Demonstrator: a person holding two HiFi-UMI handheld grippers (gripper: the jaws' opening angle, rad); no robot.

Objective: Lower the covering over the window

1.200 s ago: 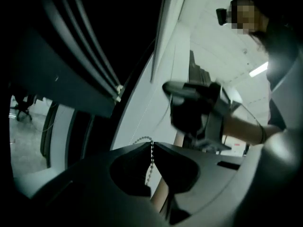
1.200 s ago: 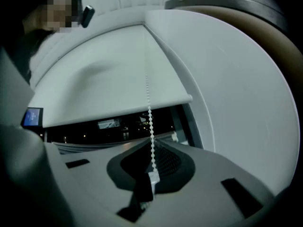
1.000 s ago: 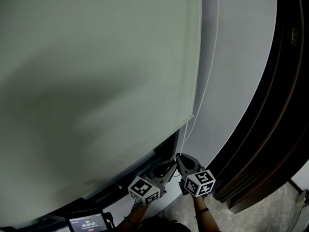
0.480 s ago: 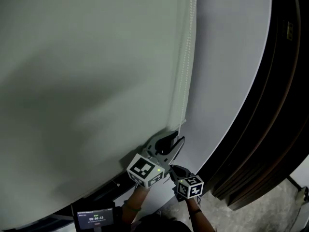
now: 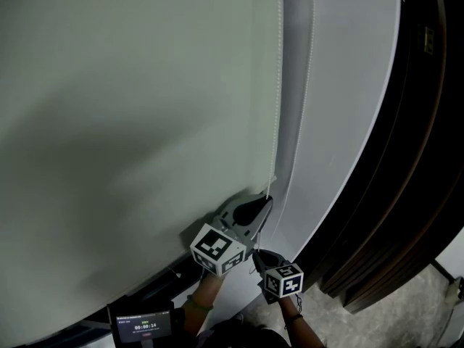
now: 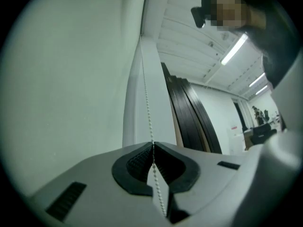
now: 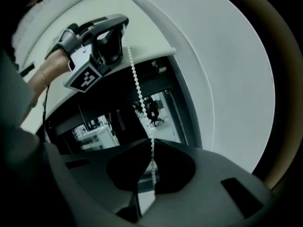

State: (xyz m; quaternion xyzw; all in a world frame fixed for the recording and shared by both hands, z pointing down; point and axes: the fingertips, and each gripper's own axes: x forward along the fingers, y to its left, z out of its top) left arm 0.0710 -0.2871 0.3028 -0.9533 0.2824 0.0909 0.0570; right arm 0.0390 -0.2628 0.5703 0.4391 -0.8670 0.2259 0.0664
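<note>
Blind [image 5: 130, 122] hangs pale, smooth; left claw [image 5: 265, 201] and right claw [image 7: 152, 145] each pinch its white bead chain [image 5: 278, 85].

One pale green fabric roller blind [image 5: 130, 122] is hanging. One white beaded pull cord [image 5: 278, 85] is showing as two strands. Two grey grippers are showing, the left gripper [image 5: 264, 201] and the right gripper [image 5: 256, 253], each carrying one marker cube. One small lit screen [image 5: 142, 329] is glowing.

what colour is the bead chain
White. The bead chain shows best in the left gripper view.
</note>
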